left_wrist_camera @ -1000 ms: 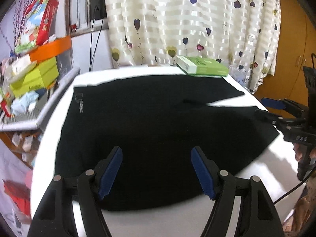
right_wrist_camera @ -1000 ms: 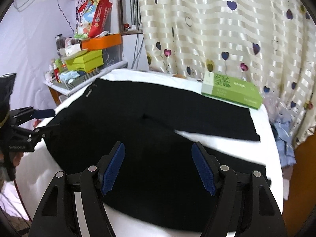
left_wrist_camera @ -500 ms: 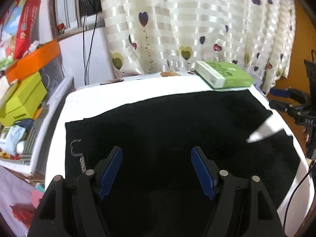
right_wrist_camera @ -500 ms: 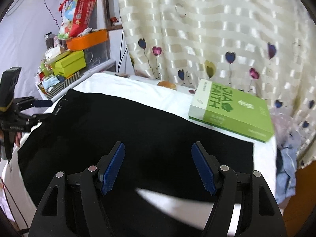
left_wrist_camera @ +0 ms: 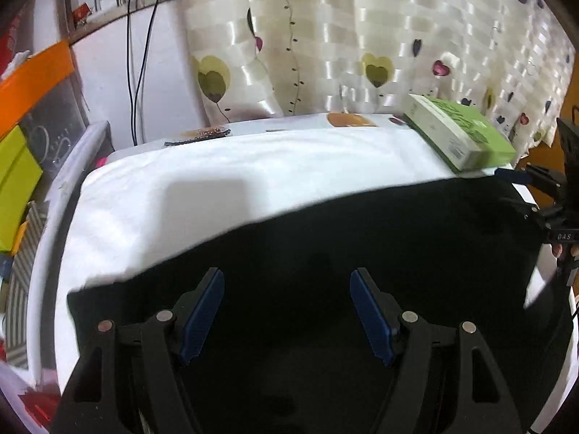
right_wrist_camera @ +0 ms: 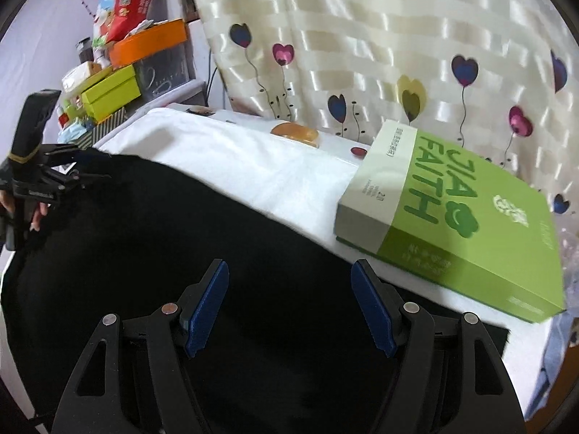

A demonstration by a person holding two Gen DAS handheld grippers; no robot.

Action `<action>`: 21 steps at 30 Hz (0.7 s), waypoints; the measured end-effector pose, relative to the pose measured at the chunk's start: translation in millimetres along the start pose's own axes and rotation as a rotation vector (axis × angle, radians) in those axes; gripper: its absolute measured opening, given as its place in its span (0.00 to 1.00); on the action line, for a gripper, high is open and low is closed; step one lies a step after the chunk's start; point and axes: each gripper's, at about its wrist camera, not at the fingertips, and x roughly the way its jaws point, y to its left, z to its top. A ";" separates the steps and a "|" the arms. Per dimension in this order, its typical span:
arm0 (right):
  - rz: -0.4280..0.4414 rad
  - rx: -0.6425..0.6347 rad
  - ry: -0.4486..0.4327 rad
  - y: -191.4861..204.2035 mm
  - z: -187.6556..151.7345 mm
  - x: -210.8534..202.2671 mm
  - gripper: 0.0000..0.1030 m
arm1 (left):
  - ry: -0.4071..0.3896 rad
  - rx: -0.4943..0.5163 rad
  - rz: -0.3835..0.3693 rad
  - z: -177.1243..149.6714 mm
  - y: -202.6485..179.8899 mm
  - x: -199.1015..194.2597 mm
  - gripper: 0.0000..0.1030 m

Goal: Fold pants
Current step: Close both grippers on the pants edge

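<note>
Since the earlier frames both grippers had travelled toward the far side of the table, so the curtain and the green box loomed larger and more bare white cloth showed beyond the fabric. Left gripper had its blue-padded fingers spread wide with nothing between them, hovering over the black pants. Right gripper was likewise spread apart and empty above the pants. Those pants lay flat on the white tablecloth, covering its near half, their far edge running across the cloth. Beyond that edge, the green box sat on the cloth at the right, its near corner just beside the fabric. An orange patch showed near the table's back edge, below the heart-patterned curtain. Stacked boxes crowded a shelf at the left.
</note>
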 end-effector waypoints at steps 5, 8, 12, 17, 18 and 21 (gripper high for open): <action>0.002 -0.008 0.036 -14.3 2.1 21.3 0.69 | 0.041 0.033 0.009 13.8 7.1 27.9 0.72; 0.028 -0.016 0.044 -16.7 2.9 27.3 0.69 | 0.052 -0.006 -0.010 19.0 14.2 38.7 0.72; 0.033 -0.026 0.048 -17.2 4.2 32.4 0.69 | 0.046 0.030 -0.008 22.4 12.5 43.0 0.72; 0.043 -0.040 0.054 -17.8 7.8 35.4 0.69 | 0.038 0.033 -0.011 21.7 12.4 46.1 0.73; 0.045 -0.040 0.052 -18.3 7.8 35.6 0.69 | 0.035 0.035 -0.012 21.7 13.1 46.7 0.74; 0.041 -0.046 0.049 -17.7 6.8 35.9 0.69 | 0.023 0.030 -0.029 23.2 16.9 48.6 0.75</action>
